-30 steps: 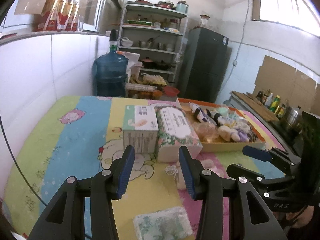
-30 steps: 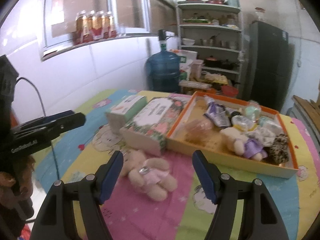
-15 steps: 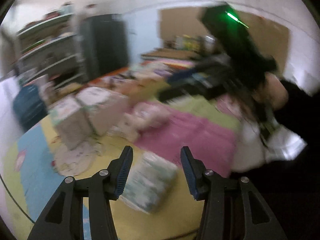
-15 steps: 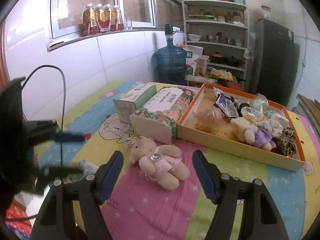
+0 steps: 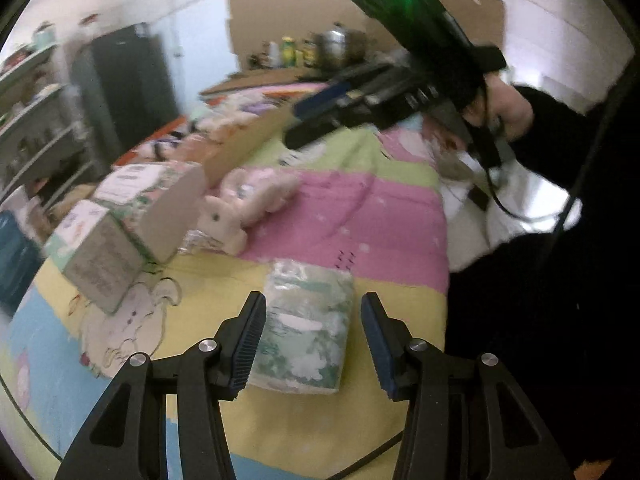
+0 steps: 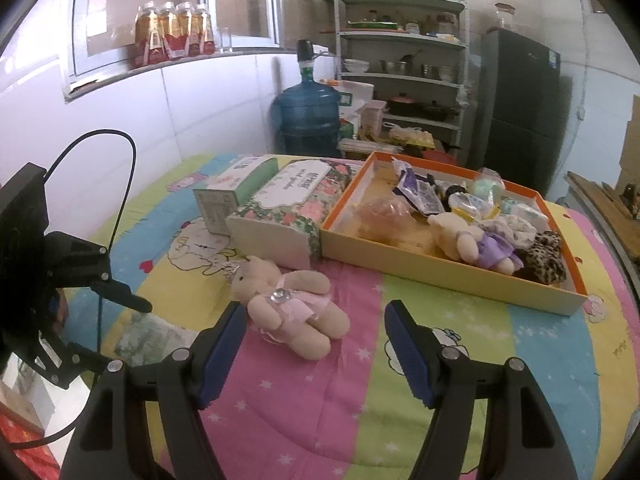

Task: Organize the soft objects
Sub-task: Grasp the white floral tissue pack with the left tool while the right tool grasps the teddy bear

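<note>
Swinging round and dipping since a second ago, the left gripper [image 5: 312, 340] now straddles the green-printed tissue pack [image 5: 306, 326] on the yellow stripe of the quilt [image 5: 360, 208], its jaws just widened and not yet pressing it, so a pick-up looks imminent. The right gripper [image 6: 316, 346] hangs open and empty over the pink-dressed teddy [image 6: 286, 304]. Only its view shows the orange tray [image 6: 452, 276] sharply, already holding soft toys.

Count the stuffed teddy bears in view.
2: a beige plush bear in a pink dress on the quilt, and one in a purple dress inside the orange tray. More may be buried there.
</note>
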Tool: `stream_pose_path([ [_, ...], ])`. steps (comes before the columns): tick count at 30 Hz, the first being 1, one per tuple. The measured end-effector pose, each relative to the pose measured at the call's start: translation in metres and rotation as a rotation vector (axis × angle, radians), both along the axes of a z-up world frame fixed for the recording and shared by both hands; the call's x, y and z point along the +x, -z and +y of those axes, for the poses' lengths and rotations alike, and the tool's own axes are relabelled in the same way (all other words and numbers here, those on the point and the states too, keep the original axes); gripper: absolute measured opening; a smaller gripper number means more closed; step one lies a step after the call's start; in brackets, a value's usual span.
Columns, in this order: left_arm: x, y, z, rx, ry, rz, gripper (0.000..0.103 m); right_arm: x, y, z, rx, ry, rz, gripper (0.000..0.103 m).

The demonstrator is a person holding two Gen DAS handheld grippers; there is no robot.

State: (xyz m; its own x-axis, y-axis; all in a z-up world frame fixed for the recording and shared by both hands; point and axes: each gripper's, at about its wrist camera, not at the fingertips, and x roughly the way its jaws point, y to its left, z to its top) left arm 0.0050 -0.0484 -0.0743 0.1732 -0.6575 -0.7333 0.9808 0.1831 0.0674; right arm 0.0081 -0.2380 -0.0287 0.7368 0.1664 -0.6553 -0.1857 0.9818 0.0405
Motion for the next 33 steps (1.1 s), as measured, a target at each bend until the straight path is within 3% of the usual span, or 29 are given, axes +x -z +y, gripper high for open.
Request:
stream_pose_path([
  [4,0.005,0.009,-0.005,0.039,0.06,-0.013,0.051,0.002,0.001,-0.001,0.003,0.027,0.011,0.071],
  [11,0.017,0.021,-0.013,0.062,0.064,0.007,0.056,0.008,0.004,0.002,-0.014,0.041,0.031,0.071],
  [18,0.019,0.02,-0.013,0.047,0.028,0.039,0.053,0.016,0.01,0.008,-0.02,-0.006,0.058,0.071],
  [22,0.019,0.012,-0.008,-0.021,-0.056,0.067,0.052,0.021,0.014,0.013,-0.042,-0.087,0.08,0.071],
  [26,0.02,0.001,-0.006,-0.093,-0.217,0.065,0.052,0.031,0.019,0.015,-0.059,-0.182,0.108,0.071],
  [33,0.013,-0.014,-0.012,-0.102,-0.469,-0.015,0.052,0.057,0.029,0.014,-0.033,-0.322,0.166,0.071],
])
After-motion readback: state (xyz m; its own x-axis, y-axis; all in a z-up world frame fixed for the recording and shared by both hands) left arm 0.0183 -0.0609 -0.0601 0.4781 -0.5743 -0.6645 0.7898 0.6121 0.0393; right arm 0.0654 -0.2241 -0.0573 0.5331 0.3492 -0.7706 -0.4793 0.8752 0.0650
